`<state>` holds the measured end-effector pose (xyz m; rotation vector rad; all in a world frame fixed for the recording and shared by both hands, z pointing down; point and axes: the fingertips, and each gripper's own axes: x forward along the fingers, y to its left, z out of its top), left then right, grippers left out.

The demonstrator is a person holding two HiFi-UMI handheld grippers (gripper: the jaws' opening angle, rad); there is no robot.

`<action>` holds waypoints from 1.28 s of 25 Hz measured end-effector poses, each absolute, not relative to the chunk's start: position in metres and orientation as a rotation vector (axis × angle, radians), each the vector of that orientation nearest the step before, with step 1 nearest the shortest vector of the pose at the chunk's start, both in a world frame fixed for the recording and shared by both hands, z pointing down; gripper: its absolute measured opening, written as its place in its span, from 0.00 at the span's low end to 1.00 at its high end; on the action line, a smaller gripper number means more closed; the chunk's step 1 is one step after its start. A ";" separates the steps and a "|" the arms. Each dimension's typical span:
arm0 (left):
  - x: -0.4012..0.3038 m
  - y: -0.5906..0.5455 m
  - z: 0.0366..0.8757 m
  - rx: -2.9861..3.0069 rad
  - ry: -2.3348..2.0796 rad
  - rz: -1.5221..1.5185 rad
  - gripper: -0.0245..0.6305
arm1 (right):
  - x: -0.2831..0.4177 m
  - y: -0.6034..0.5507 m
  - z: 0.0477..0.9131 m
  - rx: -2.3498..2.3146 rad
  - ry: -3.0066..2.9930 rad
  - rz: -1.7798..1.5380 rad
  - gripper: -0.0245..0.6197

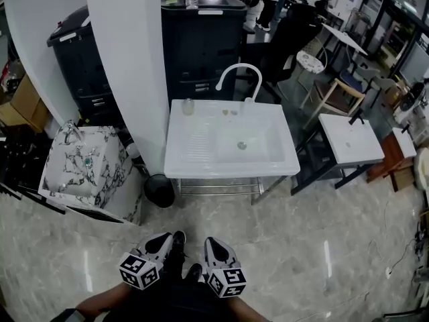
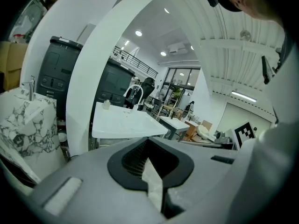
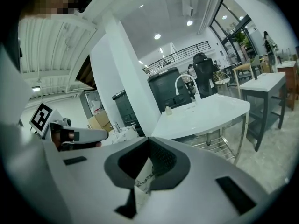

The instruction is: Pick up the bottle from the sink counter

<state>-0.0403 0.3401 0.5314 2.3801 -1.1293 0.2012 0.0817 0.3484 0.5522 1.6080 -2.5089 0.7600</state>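
**Entry: approach to sink, both fingers empty**

Left fingers: pressed together, holding nothing. Right fingers: likewise closed, empty.

Small clear bottle: well ahead of both, at the far left corner of the white sink desk, left of the faucet.

Method: I should step closer, open one pair early and come in level.

Only the head view shows the basin; the gripper views show the bottle upright.

No words, numbers or brands can be read, as far as these blurry views allow
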 end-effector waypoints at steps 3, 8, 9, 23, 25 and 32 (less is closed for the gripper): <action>-0.033 0.322 0.537 2.389 -1.082 0.208 0.04 | 0.086 0.334 0.558 1.638 -2.472 0.778 0.05; -0.028 0.275 0.544 2.396 -1.023 0.213 0.04 | 0.092 0.294 0.564 1.696 -2.417 0.789 0.05; -0.029 0.264 0.543 2.399 -1.015 0.211 0.04 | 0.092 0.283 0.563 1.710 -2.408 0.787 0.05; -0.038 0.125 0.539 2.430 -0.889 0.169 0.04 | 0.079 0.160 0.555 1.815 -2.308 0.780 0.05; -0.041 0.112 0.538 2.432 -0.883 0.158 0.04 | 0.075 0.150 0.554 1.817 -2.300 0.772 0.05; -0.046 0.079 0.543 2.405 -0.890 0.134 0.04 | 0.074 0.125 0.558 1.807 -2.276 0.773 0.05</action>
